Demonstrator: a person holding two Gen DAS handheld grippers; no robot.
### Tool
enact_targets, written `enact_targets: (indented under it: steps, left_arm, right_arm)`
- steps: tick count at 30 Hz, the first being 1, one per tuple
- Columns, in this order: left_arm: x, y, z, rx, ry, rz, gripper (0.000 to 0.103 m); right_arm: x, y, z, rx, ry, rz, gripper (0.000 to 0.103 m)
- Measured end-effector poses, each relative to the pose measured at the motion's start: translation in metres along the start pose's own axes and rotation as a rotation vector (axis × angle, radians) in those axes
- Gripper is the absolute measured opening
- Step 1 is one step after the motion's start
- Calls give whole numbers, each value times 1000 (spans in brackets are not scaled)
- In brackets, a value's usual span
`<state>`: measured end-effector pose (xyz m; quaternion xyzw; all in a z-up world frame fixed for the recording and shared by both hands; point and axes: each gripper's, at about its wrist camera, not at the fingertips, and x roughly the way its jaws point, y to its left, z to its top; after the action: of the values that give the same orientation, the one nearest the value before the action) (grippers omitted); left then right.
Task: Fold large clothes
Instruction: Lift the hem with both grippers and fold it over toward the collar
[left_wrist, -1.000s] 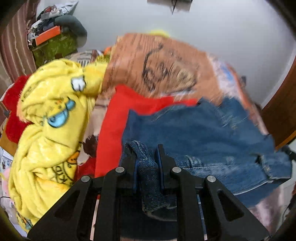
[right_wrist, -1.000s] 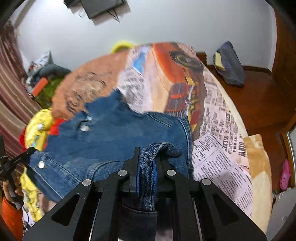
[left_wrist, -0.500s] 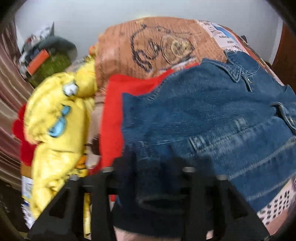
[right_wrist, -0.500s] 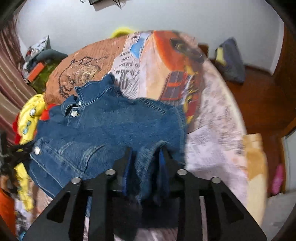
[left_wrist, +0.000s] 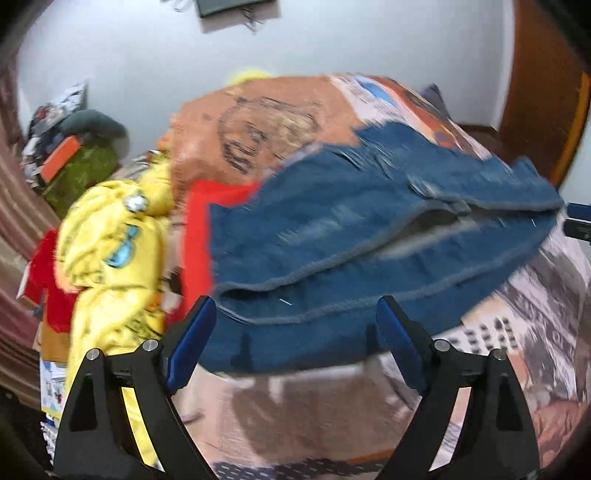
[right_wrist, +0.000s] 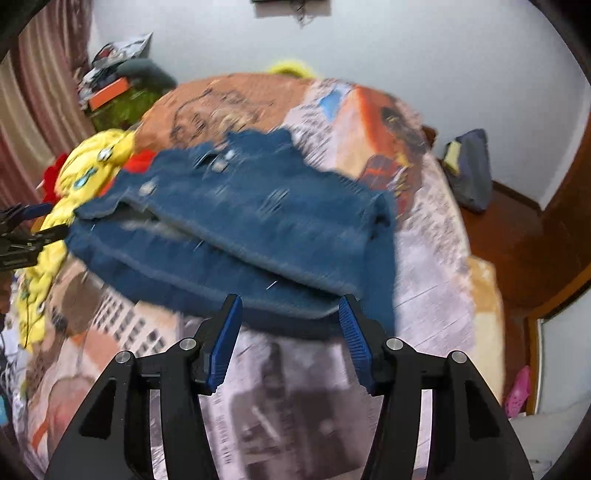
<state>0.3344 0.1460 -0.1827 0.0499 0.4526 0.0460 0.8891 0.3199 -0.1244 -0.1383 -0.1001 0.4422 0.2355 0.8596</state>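
denim jacket (right_wrist: 258, 221) beyond both opened grippers (right_wrist: 290, 332)

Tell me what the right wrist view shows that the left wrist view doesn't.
Right wrist only: a pink shoe on the wooden floor, and the left gripper at the frame's left edge.

Left wrist only: the red garment spread beside the jacket, and a red piece behind the yellow blanket.

Both: the denim jacket lying released on the printed bedspread; both grippers' fingers have just been opening, nothing between them.
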Motion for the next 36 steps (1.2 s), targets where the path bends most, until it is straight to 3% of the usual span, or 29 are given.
enact_targets:
  steps: [7,14,19,22,24,27,30,36]
  left_arm:
    - [44,-37,-3,14,50,15,88]
    - [77,-24,28,-43,41,15,88]
    - [107,-2,80,-16,43,102,88]
    - [107,21,126,-18,-10,254,88]
    - [97,42,149,-76,-54,305,88]
    - [75,71,166,-160,-101,260,88]
    - [57,81,161,-175,-123,219,88]
    - [56,62,122,-130,-53,92,88]
  right_arm:
    - [38,29,-5,-56,48,11,51]
    - [56,31,28,-59,12,-4,52]
    - [81,19,78,-50,7,-26,50]
    - [85,1,117,-5,-46,-134,50]
    - [78,-8,136,30,-93,-235,51]
    - [58,-11,146,49,-135,-160,51]
    - [44,0,137,36,-151,-96,51]
    - [50,38,113,-17,-100,32,51]
